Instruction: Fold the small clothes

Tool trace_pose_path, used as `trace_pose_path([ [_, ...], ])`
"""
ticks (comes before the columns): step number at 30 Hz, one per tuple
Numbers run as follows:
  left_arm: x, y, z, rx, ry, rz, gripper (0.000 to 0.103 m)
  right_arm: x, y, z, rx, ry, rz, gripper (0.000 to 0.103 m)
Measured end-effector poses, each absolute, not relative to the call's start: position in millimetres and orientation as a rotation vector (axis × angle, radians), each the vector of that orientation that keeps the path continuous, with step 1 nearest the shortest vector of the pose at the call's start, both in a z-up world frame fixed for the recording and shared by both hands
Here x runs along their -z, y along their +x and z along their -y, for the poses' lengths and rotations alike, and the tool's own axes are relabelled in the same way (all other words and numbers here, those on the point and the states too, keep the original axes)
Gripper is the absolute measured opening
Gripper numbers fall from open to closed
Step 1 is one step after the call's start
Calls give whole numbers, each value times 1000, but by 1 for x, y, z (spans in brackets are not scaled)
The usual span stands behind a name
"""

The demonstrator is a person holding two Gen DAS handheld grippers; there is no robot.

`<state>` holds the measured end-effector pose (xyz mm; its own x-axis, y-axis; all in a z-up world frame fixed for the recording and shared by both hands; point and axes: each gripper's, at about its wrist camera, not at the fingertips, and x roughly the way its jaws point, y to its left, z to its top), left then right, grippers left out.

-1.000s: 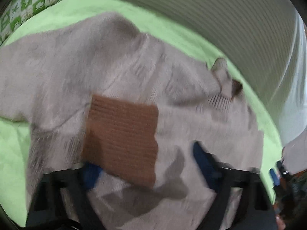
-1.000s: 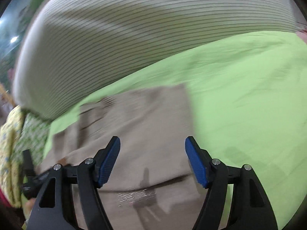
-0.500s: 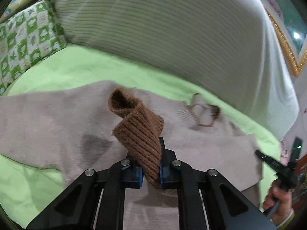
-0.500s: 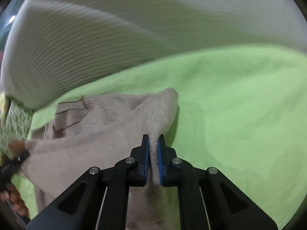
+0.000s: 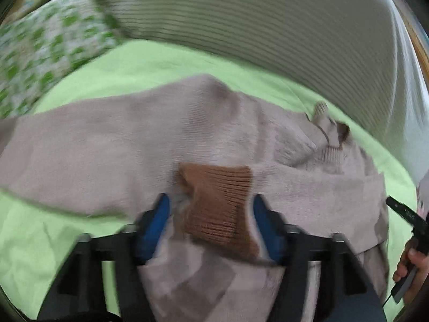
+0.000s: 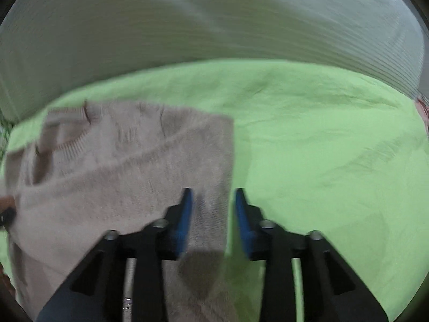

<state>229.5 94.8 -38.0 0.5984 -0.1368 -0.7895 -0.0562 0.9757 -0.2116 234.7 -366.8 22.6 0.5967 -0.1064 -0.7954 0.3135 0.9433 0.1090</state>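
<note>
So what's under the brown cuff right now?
The cuff lies on the beige sweater, which rests on the green sheet. Anything beneath those layers is covered.

The right tool [image 6: 213, 209] was opening over the sweater's [image 6: 120, 166] right edge, which lay unpinched on the green bed [image 6: 321, 139].

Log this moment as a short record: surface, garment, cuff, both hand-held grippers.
surface: green sheet
garment: beige sweater, lying spread on the sheet
cuff: brown ribbed cuff, lying on the sweater body
left hand-held gripper: jaws opening, cuff between them, pads clear of it
right hand-held gripper: jaws opening over the sweater's edge, nothing gripped
</note>
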Motion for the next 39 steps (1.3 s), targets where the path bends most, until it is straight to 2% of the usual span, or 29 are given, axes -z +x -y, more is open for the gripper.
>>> trace_pose_path([
  [1, 35, 222, -105, 43, -256, -924, 69, -29, 231, 368, 250, 265, -881, 56],
  [6, 36, 189, -183, -67, -468, -958, 76, -48, 212, 347, 132, 347, -818, 56],
  [14, 60, 169, -310, -297, -866, -936, 76, -31, 181, 298, -13, 344, -869, 57],
  [22, 65, 184, -386, -492, -959, -839, 76, -12, 169, 280, 6, 389, -907, 57],
  [23, 63, 184, -394, -509, -949, -826, 71, -13, 170, 277, 7, 382, -903, 57],
  [25, 54, 187, -399, -546, -888, -792, 41, -17, 170, 277, 9, 369, -890, 57],
  [26, 51, 191, -396, -538, -857, -792, 20, -19, 171, 278, 10, 366, -884, 57],
  [27, 44, 191, -391, -518, -817, -784, 12, -21, 170, 280, 14, 366, -876, 57],
  [29, 20, 186, -370, -448, -738, -728, 4, -22, 170, 284, 24, 376, -865, 57],
  [32, -28, 181, -317, -292, -605, -642, 0, -19, 169, 291, 42, 408, -866, 57],
  [36, -92, 185, -208, -9, -407, -548, 0, -18, 166, 302, 66, 453, -859, 57],
  [39, -113, 190, -113, 213, -284, -541, 3, -21, 161, 307, 80, 472, -851, 57],
])
